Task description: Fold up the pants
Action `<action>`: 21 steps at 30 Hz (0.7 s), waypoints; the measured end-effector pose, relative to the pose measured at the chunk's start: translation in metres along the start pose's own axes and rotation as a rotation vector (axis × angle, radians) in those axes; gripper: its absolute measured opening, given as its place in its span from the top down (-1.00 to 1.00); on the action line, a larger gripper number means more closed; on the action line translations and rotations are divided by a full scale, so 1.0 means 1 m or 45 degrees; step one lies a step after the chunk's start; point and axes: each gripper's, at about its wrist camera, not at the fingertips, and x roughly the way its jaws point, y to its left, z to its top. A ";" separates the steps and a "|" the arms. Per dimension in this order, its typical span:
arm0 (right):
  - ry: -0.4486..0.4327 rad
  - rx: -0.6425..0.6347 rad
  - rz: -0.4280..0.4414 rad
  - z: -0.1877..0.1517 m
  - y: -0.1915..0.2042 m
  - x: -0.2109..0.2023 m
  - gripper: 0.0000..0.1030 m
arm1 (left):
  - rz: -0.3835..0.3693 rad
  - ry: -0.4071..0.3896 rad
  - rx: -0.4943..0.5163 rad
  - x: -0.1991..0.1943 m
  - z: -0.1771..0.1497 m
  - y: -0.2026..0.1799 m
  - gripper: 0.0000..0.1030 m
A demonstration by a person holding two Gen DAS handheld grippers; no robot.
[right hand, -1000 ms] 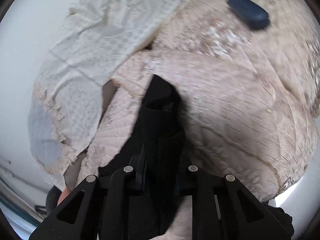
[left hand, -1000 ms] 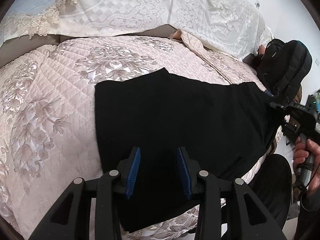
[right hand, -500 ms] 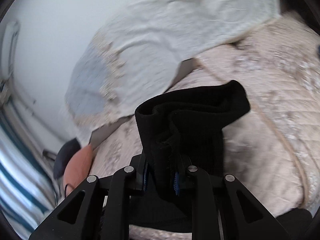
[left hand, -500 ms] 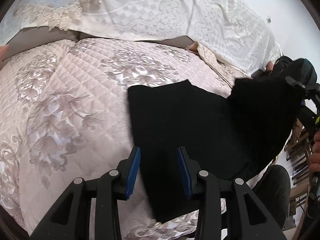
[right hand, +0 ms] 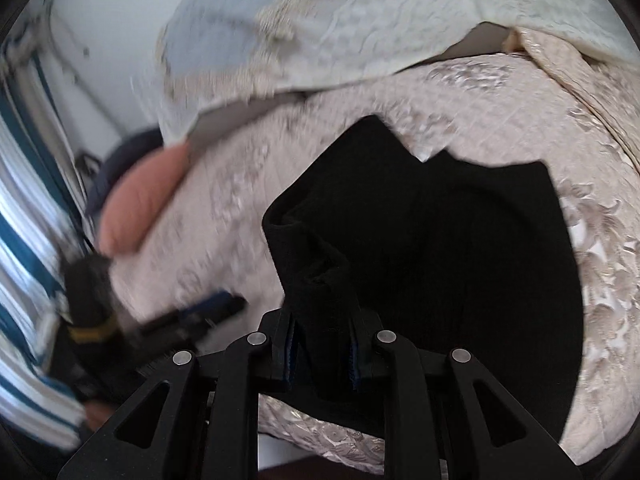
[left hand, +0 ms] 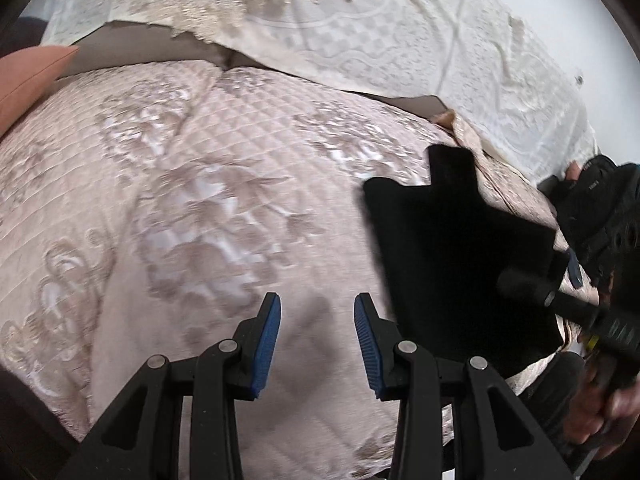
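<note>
Left wrist view: left gripper (left hand: 317, 336) above the quilted bedspread (left hand: 192, 200), its blue-padded fingers (left hand: 269, 336) spread apart with nothing between them; only the patterned quilt shows in the gap. Black pants (left hand: 460, 248) lie to the right on the bed, near its edge, with one narrow part projecting toward the white lace cover (left hand: 400, 40) at the head of the bed. A salmon-coloured pillow (left hand: 28, 76) sits at the far left edge. At the right margin, the right gripper (left hand: 532, 292) meets the pants, with the person's hand (left hand: 596, 416) on its handle and a black bag (left hand: 600, 208) beyond

Right wrist view: right gripper (right hand: 323, 350) with its fingers (right hand: 289, 356) clamped on a bunched fold of the pants (right hand: 460, 240), which rises between them; the rest of the garment spreads flat on the bedspread (right hand: 600, 280) ahead and to the right. The left gripper (right hand: 200, 312) appears blurred at the left, just off the pants. The pillow (right hand: 140, 196) lies beyond it, beside a blue-and-white striped fabric (right hand: 24, 280) at the left margin; what that fabric belongs to cannot be told
</note>
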 end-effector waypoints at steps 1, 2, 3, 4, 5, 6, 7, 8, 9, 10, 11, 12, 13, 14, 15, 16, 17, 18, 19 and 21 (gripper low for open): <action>0.019 -0.017 -0.011 -0.002 0.003 0.005 0.53 | 0.005 -0.001 -0.009 -0.001 0.000 0.004 0.21; 0.041 -0.025 -0.023 -0.005 0.003 0.012 0.42 | 0.008 -0.002 -0.015 -0.001 0.000 0.006 0.21; 0.075 -0.032 -0.023 -0.009 0.002 0.018 0.35 | 0.010 -0.005 -0.019 -0.002 0.000 0.007 0.21; 0.093 -0.035 -0.015 -0.012 0.002 0.020 0.22 | 0.011 -0.007 -0.022 -0.003 0.001 0.008 0.21; 0.099 -0.041 -0.002 -0.014 0.003 0.020 0.11 | 0.010 -0.011 -0.024 -0.004 0.001 0.008 0.21; 0.096 -0.061 0.014 -0.018 0.006 0.016 0.03 | 0.008 -0.015 -0.023 -0.005 0.002 0.008 0.21; 0.098 -0.083 0.031 -0.020 0.007 0.013 -0.11 | 0.004 -0.022 -0.020 -0.008 0.002 0.007 0.21; 0.103 -0.104 0.052 -0.022 0.010 0.010 -0.13 | -0.002 -0.028 -0.015 -0.009 0.003 0.005 0.21; 0.116 -0.120 0.077 -0.024 0.013 0.006 -0.13 | -0.009 -0.033 -0.010 -0.010 0.005 0.003 0.21; 0.123 -0.135 0.088 -0.028 0.014 0.002 -0.14 | -0.018 -0.036 -0.004 -0.011 0.006 0.001 0.21; 0.122 -0.147 0.092 -0.029 0.014 -0.002 -0.14 | -0.032 -0.042 0.006 -0.012 0.009 -0.004 0.21; 0.113 -0.144 0.115 -0.030 0.012 -0.009 -0.14 | -0.044 -0.050 0.020 -0.013 0.011 -0.009 0.21; 0.101 -0.125 0.141 -0.031 0.008 -0.014 -0.14 | -0.055 -0.057 0.034 -0.014 0.012 -0.015 0.21; 0.080 -0.097 0.162 -0.032 0.004 -0.021 -0.14 | -0.071 -0.064 0.051 -0.014 0.015 -0.023 0.21; 0.037 -0.064 0.160 -0.032 -0.003 -0.030 -0.14 | -0.090 -0.067 0.067 -0.014 0.017 -0.030 0.21; 0.004 -0.048 0.147 -0.032 -0.008 -0.035 -0.13 | -0.108 -0.069 0.086 -0.013 0.018 -0.038 0.21; -0.036 -0.027 0.117 -0.033 -0.015 -0.042 -0.06 | -0.122 -0.070 0.107 -0.012 0.019 -0.046 0.21; -0.051 -0.015 0.089 -0.033 -0.019 -0.045 0.01 | -0.132 -0.068 0.127 -0.010 0.020 -0.054 0.21; -0.063 0.001 0.044 -0.034 -0.025 -0.047 0.14 | -0.142 -0.063 0.150 -0.007 0.020 -0.063 0.21; -0.060 0.030 -0.049 -0.038 -0.037 -0.047 0.26 | -0.144 -0.052 0.198 -0.001 0.017 -0.079 0.21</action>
